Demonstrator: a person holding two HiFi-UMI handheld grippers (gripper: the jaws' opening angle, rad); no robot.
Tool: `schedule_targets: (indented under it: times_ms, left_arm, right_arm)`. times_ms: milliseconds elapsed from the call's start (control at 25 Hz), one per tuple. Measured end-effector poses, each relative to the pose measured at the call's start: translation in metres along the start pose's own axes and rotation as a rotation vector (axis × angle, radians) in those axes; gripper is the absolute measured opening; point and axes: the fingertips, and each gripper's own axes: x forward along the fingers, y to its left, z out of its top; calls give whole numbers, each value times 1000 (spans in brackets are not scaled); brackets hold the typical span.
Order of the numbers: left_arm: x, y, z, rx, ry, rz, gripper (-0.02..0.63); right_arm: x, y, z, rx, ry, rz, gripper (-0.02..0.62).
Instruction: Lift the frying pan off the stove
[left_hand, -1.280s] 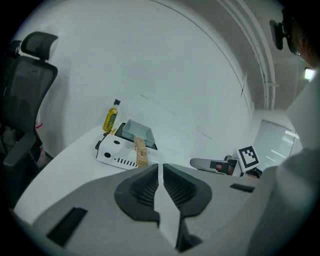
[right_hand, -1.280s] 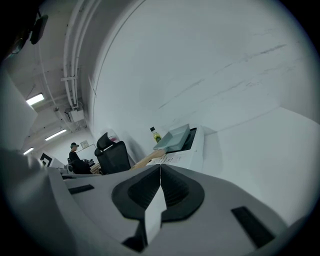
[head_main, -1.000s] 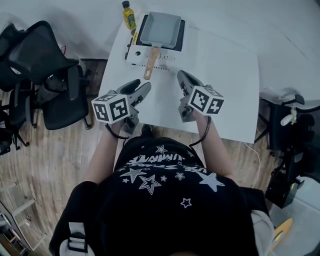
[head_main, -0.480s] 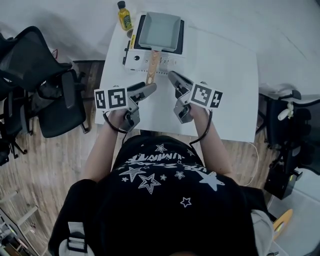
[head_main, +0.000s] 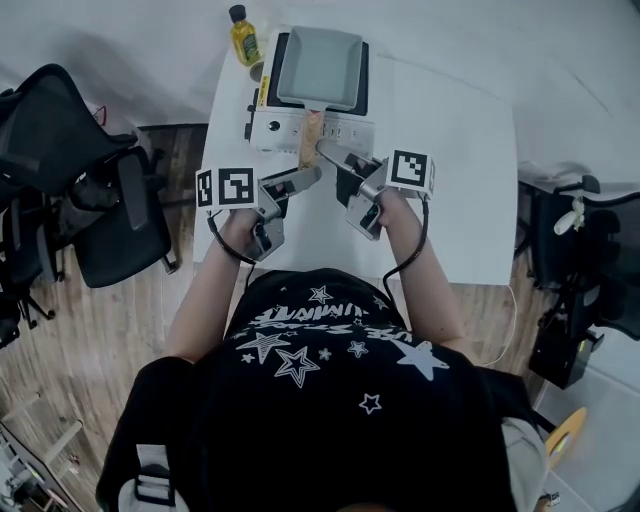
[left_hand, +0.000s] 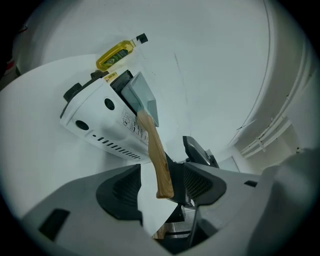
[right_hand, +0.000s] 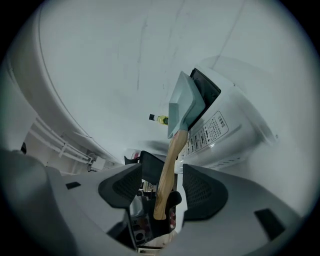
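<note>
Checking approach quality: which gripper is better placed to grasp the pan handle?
Right, probably. The right gripper, jaws just opened, has the wooden handle running deep between them; the left gripper, also just opened, frames only its tip.

White table (head_main: 460, 150), wood floor (head_main: 90, 340), black office chairs (head_main: 60, 160) left.

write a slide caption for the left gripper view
Left gripper, jaws just opened, framing the wooden handle of the pan on the stove

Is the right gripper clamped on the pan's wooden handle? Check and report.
No: the jaws of the right gripper have just been opening and stand apart, with the wooden handle between them and gaps either side.
</note>
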Motion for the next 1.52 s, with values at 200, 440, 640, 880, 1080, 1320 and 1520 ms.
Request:
schedule_targets:
  times_ms: [200, 440, 640, 880, 1080, 1320, 1520]
  left_arm:
    - [5, 1, 2, -9, 39, -35, 248]
    - [6, -3, 2, -9, 57, -33, 163]
    - [6, 2, 1, -15, 73, -43, 129]
    - [8, -7, -3, -14, 83, -61, 124]
    - [8, -8, -4, -35, 73, -83, 116]
    - [7, -10, -3, -27, 59, -96, 115]
    - [7, -15, 2, -27, 33, -108, 116]
  right_arm:
    - [19, -11, 1, 70, 30, 5, 238]
    - [31, -12, 3, 108, 55, 14, 238]
    - [45, -15, 0, 103, 92, 1, 238]
    - [49, -11, -2, 105, 102, 23, 161]
    - [51, -10, 0, 93, 91, 59, 107]
    - [50, -7, -1, 96, 79, 83, 100]
    - [49, -3, 4, 85, 63, 96, 103]
